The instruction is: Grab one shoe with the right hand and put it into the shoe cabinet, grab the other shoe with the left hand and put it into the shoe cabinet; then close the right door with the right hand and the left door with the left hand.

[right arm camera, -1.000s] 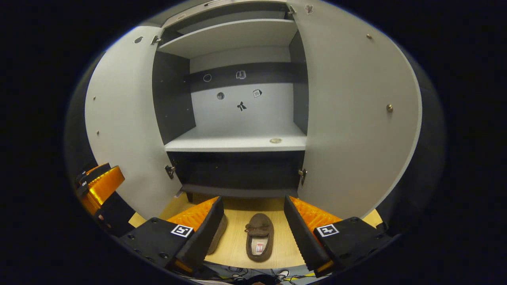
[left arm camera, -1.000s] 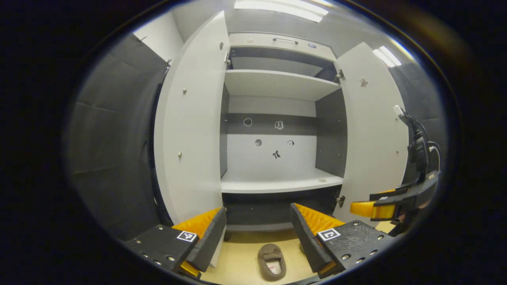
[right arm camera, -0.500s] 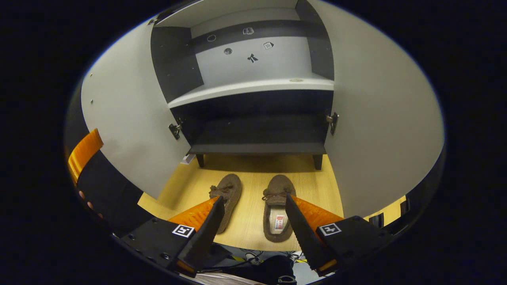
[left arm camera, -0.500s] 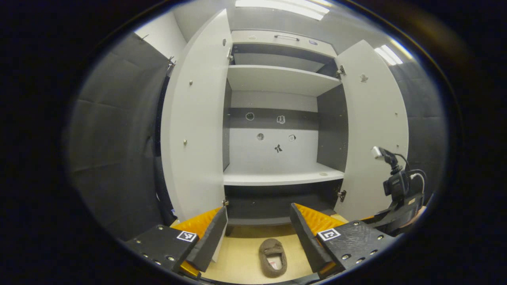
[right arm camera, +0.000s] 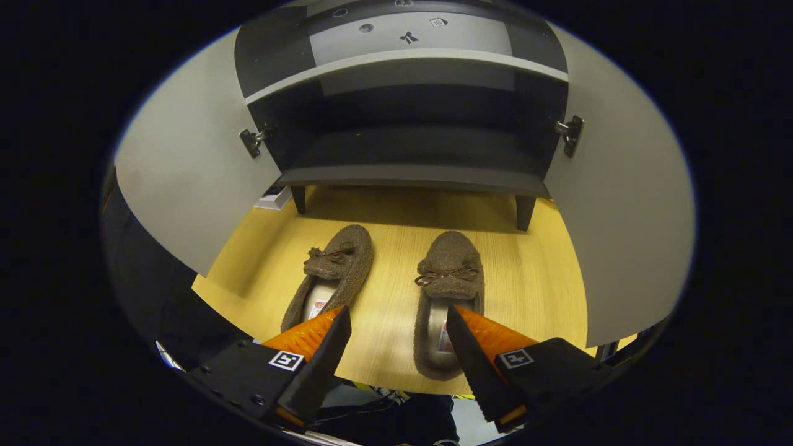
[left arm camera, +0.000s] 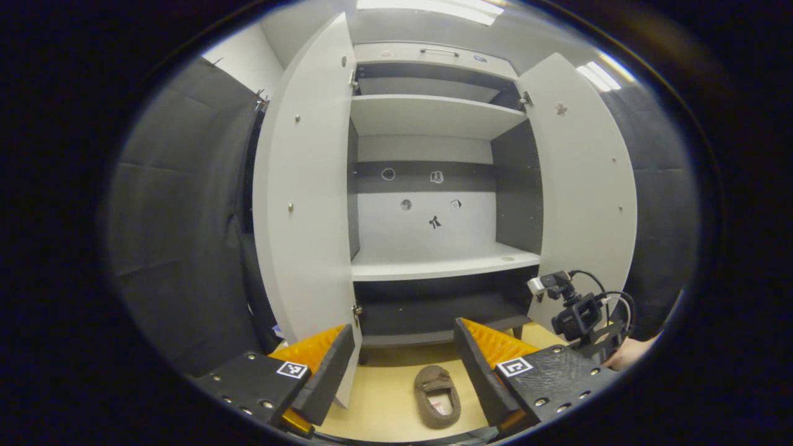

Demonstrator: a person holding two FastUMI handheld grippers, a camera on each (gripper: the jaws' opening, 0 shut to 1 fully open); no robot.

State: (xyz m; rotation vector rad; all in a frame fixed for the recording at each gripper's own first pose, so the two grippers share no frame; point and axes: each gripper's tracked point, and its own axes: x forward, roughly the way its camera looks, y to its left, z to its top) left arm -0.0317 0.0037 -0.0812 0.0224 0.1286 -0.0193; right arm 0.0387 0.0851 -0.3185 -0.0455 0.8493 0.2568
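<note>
Two brown fuzzy slippers lie side by side on the wooden floor in front of the open shoe cabinet (right arm camera: 409,176). In the right gripper view, the left shoe (right arm camera: 331,275) and the right shoe (right arm camera: 447,291) point their toes at the cabinet. My right gripper (right arm camera: 396,316) hangs open just above them, its right finger over the right shoe's heel opening. My left gripper (left arm camera: 406,331) is open and empty, held higher and facing the cabinet, with one shoe (left arm camera: 438,387) below between its fingers. The right gripper's camera (left arm camera: 576,316) and a hand (left arm camera: 626,356) appear low on the right.
Both cabinet doors stand wide open: the left door (left arm camera: 303,204) and the right door (left arm camera: 582,186). A white middle shelf (left arm camera: 440,266) and an upper shelf (left arm camera: 433,114) are bare. The dark bottom compartment (right arm camera: 403,142) sits on short legs (right arm camera: 523,214). Cables lie on the floor near me.
My right gripper has dropped and tilted down toward the shoes, which now look closer and larger. The left gripper has barely shifted; both stay open.
</note>
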